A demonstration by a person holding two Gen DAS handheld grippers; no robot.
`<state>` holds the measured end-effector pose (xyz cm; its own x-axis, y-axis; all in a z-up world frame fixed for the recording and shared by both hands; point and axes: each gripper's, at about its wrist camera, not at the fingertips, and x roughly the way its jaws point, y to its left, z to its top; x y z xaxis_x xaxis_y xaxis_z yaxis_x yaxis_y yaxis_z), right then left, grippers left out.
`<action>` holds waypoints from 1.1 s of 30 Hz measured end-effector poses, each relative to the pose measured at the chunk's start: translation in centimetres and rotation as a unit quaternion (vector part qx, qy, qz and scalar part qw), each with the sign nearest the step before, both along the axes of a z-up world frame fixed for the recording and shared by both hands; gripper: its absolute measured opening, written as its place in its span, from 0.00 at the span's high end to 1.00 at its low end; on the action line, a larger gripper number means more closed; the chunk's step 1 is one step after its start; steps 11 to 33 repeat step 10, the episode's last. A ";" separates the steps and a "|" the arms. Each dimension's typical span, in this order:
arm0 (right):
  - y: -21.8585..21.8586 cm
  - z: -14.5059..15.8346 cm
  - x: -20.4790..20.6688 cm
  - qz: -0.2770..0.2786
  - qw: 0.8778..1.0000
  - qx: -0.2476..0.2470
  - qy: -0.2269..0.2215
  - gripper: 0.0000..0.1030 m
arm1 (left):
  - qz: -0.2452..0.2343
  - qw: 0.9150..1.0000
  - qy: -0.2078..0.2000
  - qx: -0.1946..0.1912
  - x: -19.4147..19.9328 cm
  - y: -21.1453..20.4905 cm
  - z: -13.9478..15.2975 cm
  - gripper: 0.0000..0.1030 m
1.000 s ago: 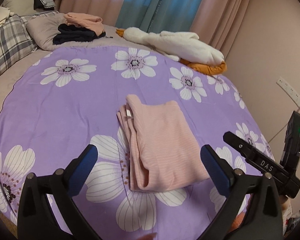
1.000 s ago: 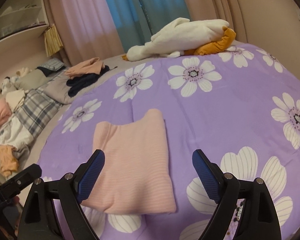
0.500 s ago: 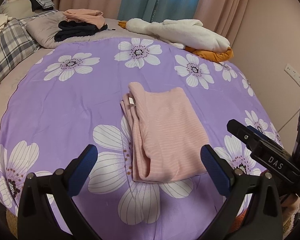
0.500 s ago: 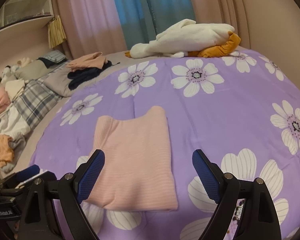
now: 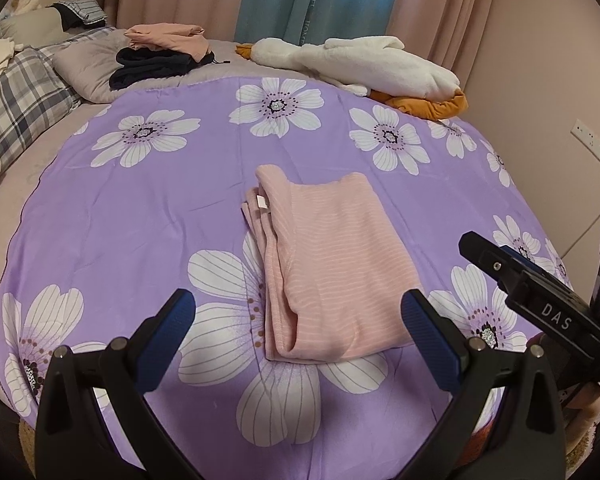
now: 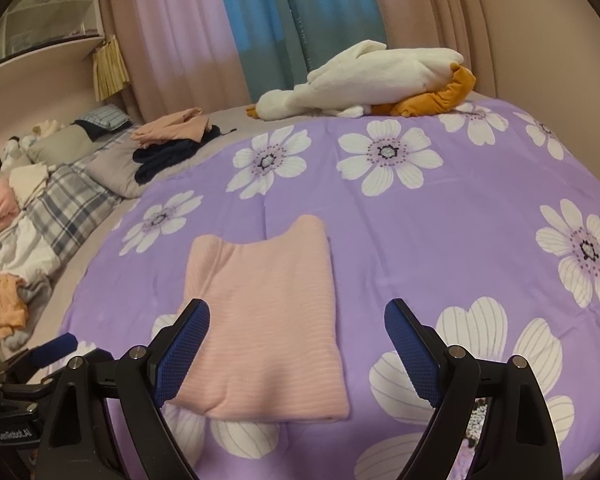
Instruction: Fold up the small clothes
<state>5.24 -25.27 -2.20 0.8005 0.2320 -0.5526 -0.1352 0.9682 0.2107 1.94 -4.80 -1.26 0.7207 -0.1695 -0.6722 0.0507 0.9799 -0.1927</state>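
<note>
Your L gripper [image 5: 298, 318]: jaws wide, empty | R gripper [image 6: 297, 330]: same | pink top [image 5: 332, 272] folded flat on sheet [image 5: 140, 216]

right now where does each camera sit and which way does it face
Left wrist: on the left gripper, angled down over the pink garment; the right gripper juts in at its right edge.
Right wrist: on the right gripper, angled down at that garment; the left gripper shows lower left.
Shared: garment, purple sheet, plush goose.
</note>
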 end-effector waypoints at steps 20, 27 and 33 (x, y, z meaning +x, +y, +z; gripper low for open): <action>0.0 0.0 0.0 0.000 1.000 0.000 0.000 0.14 | -0.004 1.000 -0.002 0.003 -0.2 0.0 0.2 0.00; 0.0 0.0 0.0 0.000 1.000 0.000 0.000 0.14 | -0.004 1.000 -0.002 0.003 -0.2 0.0 0.2 0.00; 0.0 0.0 0.0 0.000 1.000 0.000 0.000 0.14 | -0.004 1.000 -0.002 0.003 -0.2 0.0 0.2 0.00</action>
